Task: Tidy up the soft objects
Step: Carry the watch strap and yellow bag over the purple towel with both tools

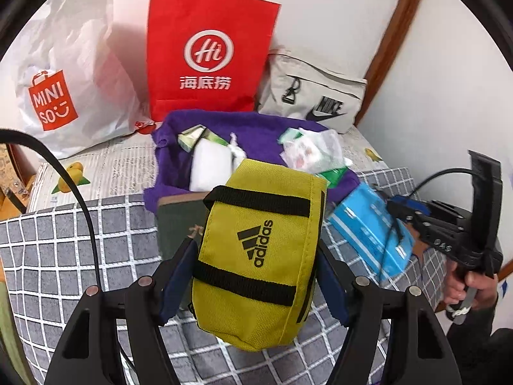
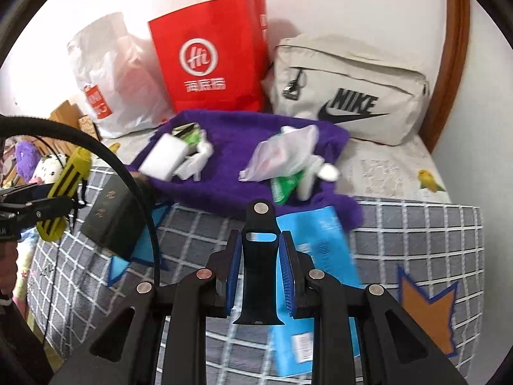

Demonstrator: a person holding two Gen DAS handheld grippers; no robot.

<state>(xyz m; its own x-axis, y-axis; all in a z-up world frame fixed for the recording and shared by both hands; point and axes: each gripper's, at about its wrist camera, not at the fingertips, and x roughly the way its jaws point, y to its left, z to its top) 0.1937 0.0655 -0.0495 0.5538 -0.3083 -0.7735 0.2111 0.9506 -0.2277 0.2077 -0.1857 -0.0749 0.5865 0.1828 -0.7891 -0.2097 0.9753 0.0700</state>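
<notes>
step: carry phase, as I read it. Both grippers are loaded and off the bed, nothing set down yet.
left gripper (image 1: pixel 256 276): pinching the mustard-yellow nylon adidas pouch with black webbing straps (image 1: pixel 259 250), pads on its two sides.
right gripper (image 2: pixel 258 276): nearly pressed together around a black rubbery strap piece with a slot and a metal stud (image 2: pixel 258 256). It looks held, but pad contact is not clear.
landmark: purple fuzzy cloth (image 2: pixel 234 147) spread on the bed.
pouch place: held in the air, nearer the camera than the purple cloth, above the grey white-checked bed cover (image 1: pixel 64 250).
pouch look: soft, slightly squashed at the grip, logo face up, lower end sagging free. Zip not visible.
behind the cloth: red paper bag with white logo (image 1: pixel 208 61), white plastic Miniso bag (image 1: pixel 64 80), beige Nike fabric bag (image 2: pixel 349 93), all against the wall.
on the cloth: white block (image 2: pixel 163 157), crumpled clear plastic wrap (image 2: pixel 282 154), small green packet (image 2: pixel 285 186).
just in front of the cloth: light-blue flat box (image 2: pixel 317 240), dark green box (image 2: pixel 109 221).
next move: likely calls for choosing a target bag behind the cloth and lifting the pouch clear of the clutter. Which bag, cannot tell.
risk: the pouch could slip, since the grip is on soft sides.
</notes>
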